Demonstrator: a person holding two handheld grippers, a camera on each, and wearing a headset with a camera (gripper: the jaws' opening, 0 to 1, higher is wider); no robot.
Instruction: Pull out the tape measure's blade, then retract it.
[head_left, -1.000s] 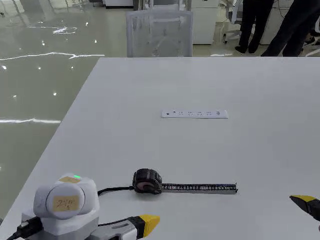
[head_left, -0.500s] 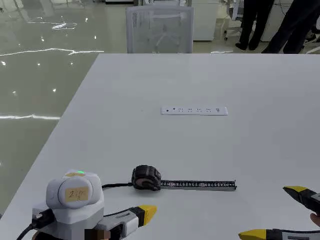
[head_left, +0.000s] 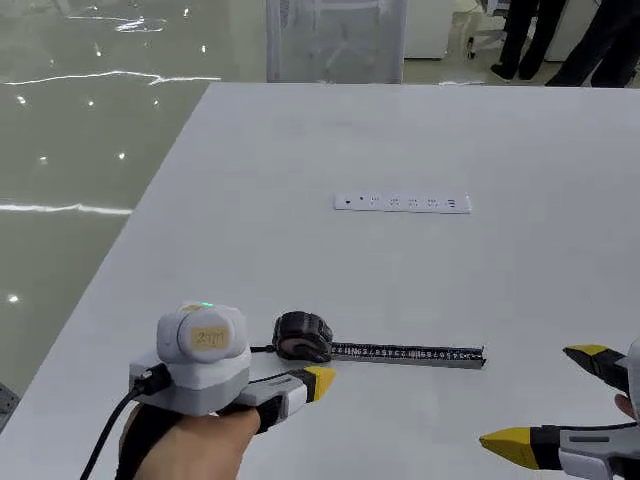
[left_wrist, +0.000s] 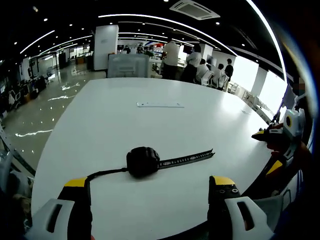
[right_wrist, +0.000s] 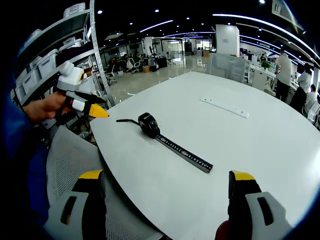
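Glossy floor catching the ceiling lights, mesh chair at the white table's far end, people standing beyond.

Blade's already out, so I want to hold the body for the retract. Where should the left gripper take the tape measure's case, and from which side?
Probably the round black case itself. Bring the left gripper in from the cord end, with the open jaws closing across the case's near and far faces. The blade exits the opposite end and lies flat on the table, so this approach leaves that side free for retracting.
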